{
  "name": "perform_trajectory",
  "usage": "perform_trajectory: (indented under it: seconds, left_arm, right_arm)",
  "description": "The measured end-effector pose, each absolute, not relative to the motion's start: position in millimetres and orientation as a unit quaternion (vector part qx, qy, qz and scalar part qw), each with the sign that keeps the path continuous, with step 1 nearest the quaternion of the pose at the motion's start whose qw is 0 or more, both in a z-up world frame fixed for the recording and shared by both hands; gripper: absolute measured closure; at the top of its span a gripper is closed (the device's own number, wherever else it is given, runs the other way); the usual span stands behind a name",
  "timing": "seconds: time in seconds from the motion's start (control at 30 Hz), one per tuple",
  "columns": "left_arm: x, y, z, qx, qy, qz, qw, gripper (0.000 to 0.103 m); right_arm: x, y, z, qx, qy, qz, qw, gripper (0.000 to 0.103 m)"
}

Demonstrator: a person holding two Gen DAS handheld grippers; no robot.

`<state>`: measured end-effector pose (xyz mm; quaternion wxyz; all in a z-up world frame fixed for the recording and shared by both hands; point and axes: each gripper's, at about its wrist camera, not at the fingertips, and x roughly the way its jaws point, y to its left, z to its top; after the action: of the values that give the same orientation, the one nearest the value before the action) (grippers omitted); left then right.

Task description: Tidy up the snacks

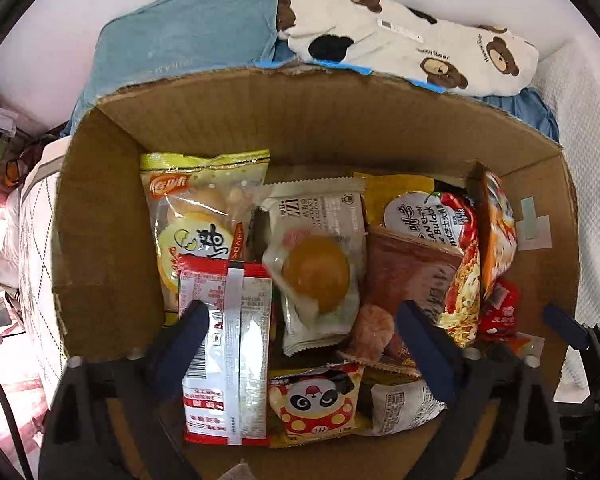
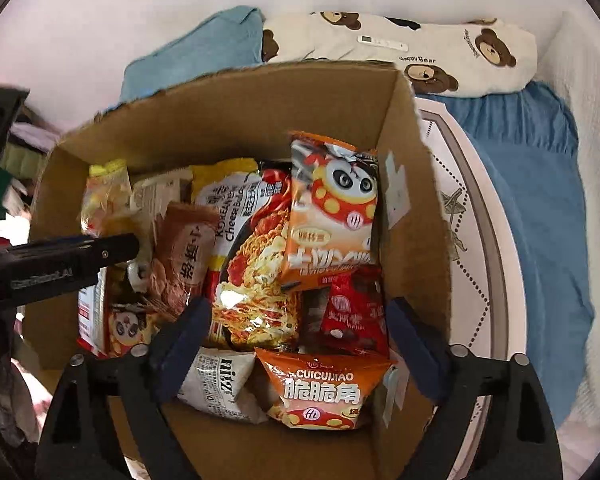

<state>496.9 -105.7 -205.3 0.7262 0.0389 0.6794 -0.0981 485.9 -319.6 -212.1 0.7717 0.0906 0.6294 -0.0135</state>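
Note:
An open cardboard box point(image 1: 300, 120) holds several snack packets. My left gripper point(image 1: 306, 340) hangs open over its left half. A red and white packet point(image 1: 226, 352) lies by its left finger, with an egg-yolk pastry packet point(image 1: 316, 276) and a panda packet point(image 1: 316, 400) below the gap. My right gripper point(image 2: 300, 340) stands open over the right half of the box point(image 2: 240, 120). Under it are a cheese noodle packet point(image 2: 256, 280), a small red packet point(image 2: 352, 312) and an orange crisp packet point(image 2: 324, 388). Another orange panda packet point(image 2: 332, 208) leans on the right wall. Neither gripper holds anything.
Behind the box lie a light blue cloth point(image 1: 188, 32) and a bear-print cloth point(image 1: 412, 44). A darker blue cloth point(image 2: 540, 200) and a patterned white cover point(image 2: 480, 240) are on the right. Cluttered things point(image 1: 0, 148) sit off the left edge.

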Motion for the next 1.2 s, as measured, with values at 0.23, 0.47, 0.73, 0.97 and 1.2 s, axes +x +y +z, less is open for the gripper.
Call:
perform_trajectory:
  seconds: [0.23, 0.47, 0.73, 0.97, 1.2]
  left_arm:
    - [472.9, -97.6, -200.0, 0.039, 0.672, -0.094, 0.733, 0.006]
    - [451.2, -86.7, -195.9, 0.027, 0.665, -0.090, 0.741, 0.006]
    - [417.8, -68.1, -159.7, 0.009, 0.634, -0.090, 0.768, 0.006]
    - [381.7, -62.4, -119.4, 0.011, 0.581, -0.082, 0.810, 0.006]
    - [330.5, -60.5, -81.5, 0.005, 0.529, -0.078, 0.845, 0.006]
  right_arm:
    - [484.2, -316.2, -213.1, 0.076, 0.636, -0.029, 0.767, 0.004]
    - [471.6, -314.0, -205.0, 0.073, 0.631, -0.033, 0.771, 0.004]
    - [444.7, -312.0, -180.1, 0.077, 0.606, -0.032, 0.791, 0.004]
    - [401.2, -304.1, -143.4, 0.067, 0.563, -0.036, 0.823, 0.004]
    - [345.2, -292.1, -99.4, 0.043, 0.512, -0.041, 0.857, 0.003]
